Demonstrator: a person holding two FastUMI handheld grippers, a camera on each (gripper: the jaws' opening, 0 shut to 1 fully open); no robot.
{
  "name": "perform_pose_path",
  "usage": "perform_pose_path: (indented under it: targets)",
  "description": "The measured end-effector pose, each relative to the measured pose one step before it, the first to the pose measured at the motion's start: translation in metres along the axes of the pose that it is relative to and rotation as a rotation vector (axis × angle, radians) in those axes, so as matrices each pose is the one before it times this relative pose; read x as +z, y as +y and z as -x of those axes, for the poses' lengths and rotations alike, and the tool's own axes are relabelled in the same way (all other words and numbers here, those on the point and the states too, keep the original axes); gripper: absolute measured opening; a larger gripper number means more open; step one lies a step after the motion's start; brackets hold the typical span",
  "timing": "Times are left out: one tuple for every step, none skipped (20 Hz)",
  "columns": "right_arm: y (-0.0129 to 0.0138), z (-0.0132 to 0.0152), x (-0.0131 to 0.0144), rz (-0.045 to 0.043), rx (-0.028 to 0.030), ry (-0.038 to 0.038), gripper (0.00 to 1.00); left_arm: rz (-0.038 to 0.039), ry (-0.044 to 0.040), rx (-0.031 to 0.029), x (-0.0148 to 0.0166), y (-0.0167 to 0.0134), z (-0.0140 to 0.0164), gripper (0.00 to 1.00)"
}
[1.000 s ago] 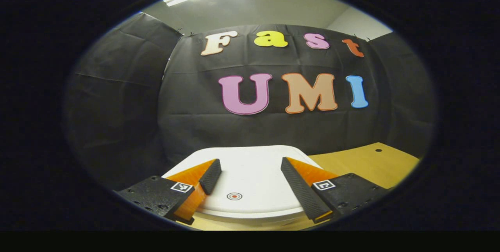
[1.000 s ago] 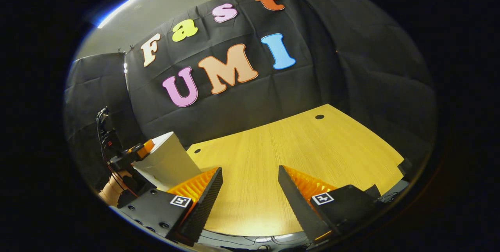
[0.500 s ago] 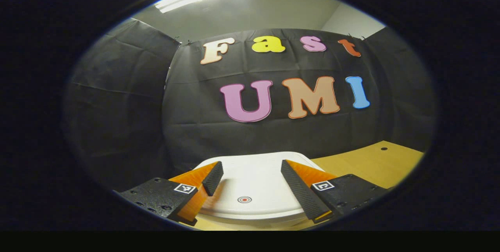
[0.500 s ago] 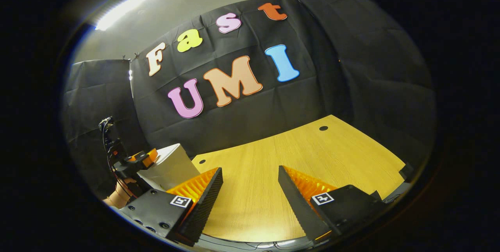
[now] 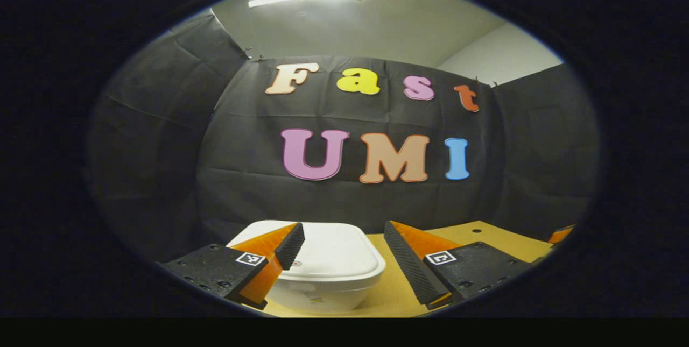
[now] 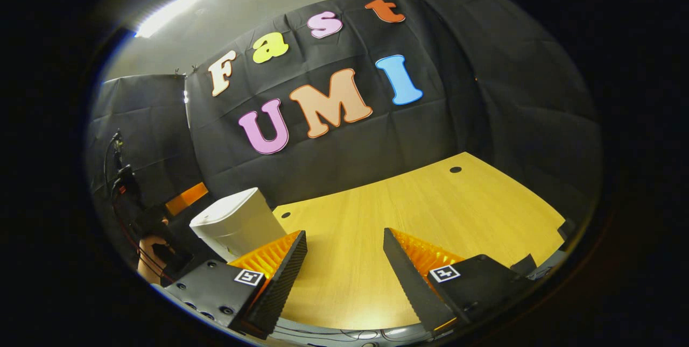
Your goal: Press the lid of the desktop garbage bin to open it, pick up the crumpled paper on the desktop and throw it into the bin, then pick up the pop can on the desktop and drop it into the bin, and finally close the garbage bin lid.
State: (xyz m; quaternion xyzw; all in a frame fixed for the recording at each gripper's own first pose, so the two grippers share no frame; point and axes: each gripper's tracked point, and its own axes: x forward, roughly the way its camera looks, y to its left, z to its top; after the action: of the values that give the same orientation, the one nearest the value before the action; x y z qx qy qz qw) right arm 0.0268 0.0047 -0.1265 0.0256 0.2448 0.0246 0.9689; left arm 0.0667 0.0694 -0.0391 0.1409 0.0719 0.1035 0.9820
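Fingers [image 5: 293, 243] of left gripper [image 5: 344, 253] spread, empty, near bin [image 5: 323, 271]; right gripper [image 6: 344, 261] likewise over counter [image 6: 430, 202]. Risk: lid [image 5: 334, 255] perhaps unlatched.

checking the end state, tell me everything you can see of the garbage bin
The garbage bin is white, smooth and plastic-looking, with a rounded-rectangular lid overhanging a body that tapers downward. The lid lies flat, shut, with a small red dot near its front. It stands upright on the wooden desk, near its left back corner. Neither gripper touches it; the left gripper is open, apart from it.
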Motion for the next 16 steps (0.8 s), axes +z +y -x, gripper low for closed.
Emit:
perform_pose_path:
  targets:
    - [0.00711, -0.001, 0.00044, -0.00379, 0.02081, -0.00614, 0.95, -0.00253, 0.00963, -0.03146, -0.0048, -0.01079, 0.00544, 0.93]
    - [0.00657, -0.00157, 0.00304, -0.00703, 0.01606, -0.00901, 0.96, -0.00353, 0.01208, -0.03617, -0.0031, -0.01143, 0.00323, 0.92]
    - [0.00753, -0.00175, 0.00097, -0.0061, 0.02265, -0.00817, 0.95, -0.00284, 0.01394, -0.02963, -0.00465, -0.00923, 0.001, 0.93]
    - [0.00651, -0.00119, 0.00376, 0.0024, 0.01449, -0.01636, 0.95, 0.003, 0.00851, -0.02416, -0.00351, -0.00694, -0.00092, 0.92]
    - [0.00157, -0.00148, 0.00447, 0.00454, -0.00227, -0.01709, 0.95, 0.00789, 0.00638, -0.02833, -0.00409, -0.00806, -0.00182, 0.92]
    - [0.00176, -0.00288, 0.0012, -0.00137, -0.00297, -0.00174, 0.95, 0.00704, 0.01545, -0.01993, -0.00443, -0.00514, -0.0022, 0.94]
    - [0.00481, 0.00011, -0.00129, 0.00187, -0.00011, -0.00182, 0.95, 0.00404, 0.01908, -0.00645, -0.00595, -0.00063, -0.00064, 0.92]
    - [0.00309, 0.00009, 0.00067, 0.00488, -0.00453, -0.00612, 0.95, 0.00529, 0.00793, -0.01478, -0.00226, -0.0014, -0.00003, 0.93]
    - [0.00156, 0.00117, 0.00169, 0.00181, -0.00947, -0.00966, 0.95, 0.0053, 0.0006, -0.02194, -0.00117, -0.00579, 0.00009, 0.92]
    - [0.00189, 0.00137, 0.00097, -0.00196, -0.01054, -0.01537, 0.95, 0.00046, 0.00406, -0.01942, -0.0021, -0.00233, -0.00045, 0.92]
    - [0.00254, 0.00228, -0.00095, -0.00361, -0.00846, -0.01328, 0.95, -0.0052, 0.00827, -0.01717, -0.00242, -0.00078, -0.00131, 0.92]
    - [0.00139, 0.00108, -0.00214, -0.00485, -0.01001, -0.00389, 0.95, -0.00814, 0.0073, -0.01286, -0.00203, 0.00042, -0.00129, 0.92]
    - [0.00041, 0.00094, -0.00405, -0.00358, -0.0085, 0.00085, 0.95, -0.00713, 0.00326, -0.00828, -0.00054, 0.00068, -0.00086, 0.92]
    - [-0.00127, 0.00097, -0.00267, -0.00445, -0.01101, 0.00273, 0.95, -0.00429, 0.00662, -0.00388, -0.00103, 0.00085, -0.00199, 0.92]
    - [-0.00062, 0.0018, -0.00019, -0.00466, -0.00667, 0.00128, 0.95, -0.00172, 0.01063, -0.00006, -0.00224, 0.00112, -0.00072, 0.92]
    - [-0.00071, 0.00032, 0.00008, -0.00436, -0.00311, -0.00102, 0.95, 0.00425, -0.00037, -0.00606, 0.00037, -0.00196, 0.00063, 0.92]
